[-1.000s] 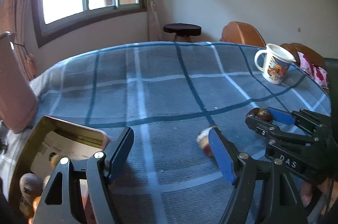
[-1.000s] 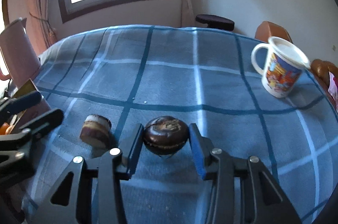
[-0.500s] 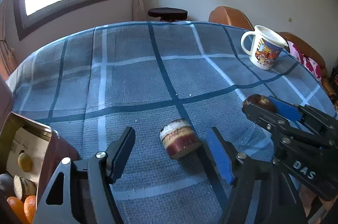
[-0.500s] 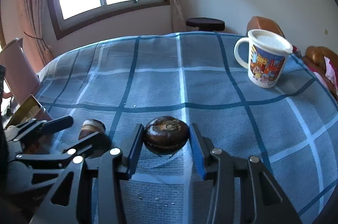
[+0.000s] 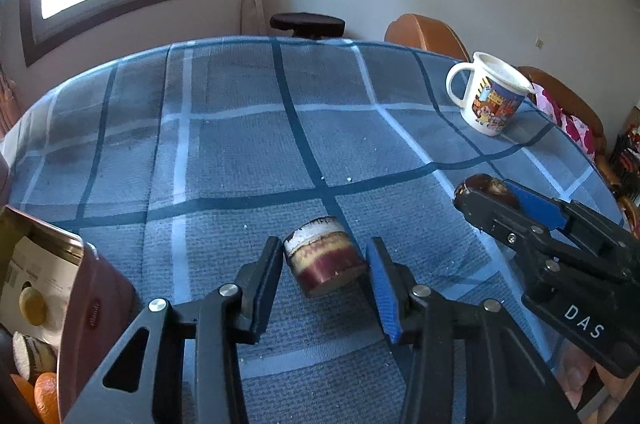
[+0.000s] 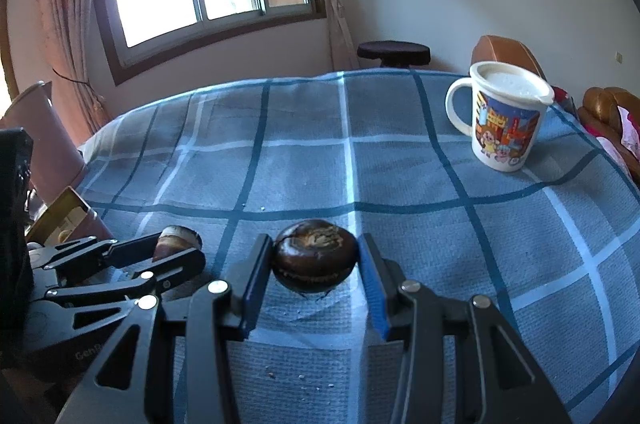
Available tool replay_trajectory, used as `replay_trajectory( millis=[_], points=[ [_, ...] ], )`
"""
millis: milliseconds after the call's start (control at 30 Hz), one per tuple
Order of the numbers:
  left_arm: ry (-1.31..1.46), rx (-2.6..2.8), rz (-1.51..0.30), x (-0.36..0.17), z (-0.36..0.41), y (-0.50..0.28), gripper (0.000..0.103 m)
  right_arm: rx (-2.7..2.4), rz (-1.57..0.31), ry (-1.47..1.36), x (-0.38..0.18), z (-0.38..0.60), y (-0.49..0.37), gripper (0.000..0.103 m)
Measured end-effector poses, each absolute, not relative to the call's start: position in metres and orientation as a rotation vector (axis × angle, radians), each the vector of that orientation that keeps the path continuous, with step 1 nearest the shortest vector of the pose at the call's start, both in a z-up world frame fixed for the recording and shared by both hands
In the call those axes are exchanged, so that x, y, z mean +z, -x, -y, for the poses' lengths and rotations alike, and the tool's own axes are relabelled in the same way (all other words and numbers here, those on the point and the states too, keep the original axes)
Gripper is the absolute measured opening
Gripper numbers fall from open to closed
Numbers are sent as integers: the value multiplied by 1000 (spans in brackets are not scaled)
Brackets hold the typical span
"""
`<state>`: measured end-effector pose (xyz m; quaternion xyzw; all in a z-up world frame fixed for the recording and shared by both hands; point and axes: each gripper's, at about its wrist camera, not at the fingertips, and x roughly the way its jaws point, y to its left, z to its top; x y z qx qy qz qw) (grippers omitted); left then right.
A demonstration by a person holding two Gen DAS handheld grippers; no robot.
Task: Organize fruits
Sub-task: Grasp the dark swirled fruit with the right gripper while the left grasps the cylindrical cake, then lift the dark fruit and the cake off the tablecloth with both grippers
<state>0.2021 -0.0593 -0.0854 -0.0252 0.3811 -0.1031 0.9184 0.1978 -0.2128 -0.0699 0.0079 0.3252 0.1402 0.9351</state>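
My right gripper (image 6: 316, 260) is shut on a dark brown round fruit (image 6: 315, 256) and holds it just above the blue checked tablecloth; it also shows in the left wrist view (image 5: 486, 191). My left gripper (image 5: 325, 264) has its fingers close on both sides of a red and white cut fruit piece (image 5: 324, 256) lying on the cloth; the left pad touches it, the right pad stands slightly off. That piece shows in the right wrist view (image 6: 176, 242) behind the left gripper's fingers (image 6: 160, 264).
An open reddish box (image 5: 68, 304) with oranges (image 5: 44, 396) and other fruit stands at the left edge. A white cartoon mug (image 6: 506, 119) stands at the far right. A pink jug (image 6: 40, 139) stands at the far left. Chairs and a stool are beyond the table.
My left gripper swung right from the box, came over the cut fruit piece and narrowed around it. My right gripper kept the dark fruit and shifted slightly.
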Motion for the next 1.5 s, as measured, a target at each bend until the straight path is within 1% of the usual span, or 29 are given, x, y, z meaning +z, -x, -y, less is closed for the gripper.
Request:
replay_trajectory(
  millis=[667, 1500],
  points=[
    [38, -155, -649, -70, 56, -184, 45, 315, -544, 19, -57, 207, -177, 46],
    [-17, -107, -506, -56, 63, -155, 45, 330, -437, 36, -48, 207, -159, 46]
  ],
)
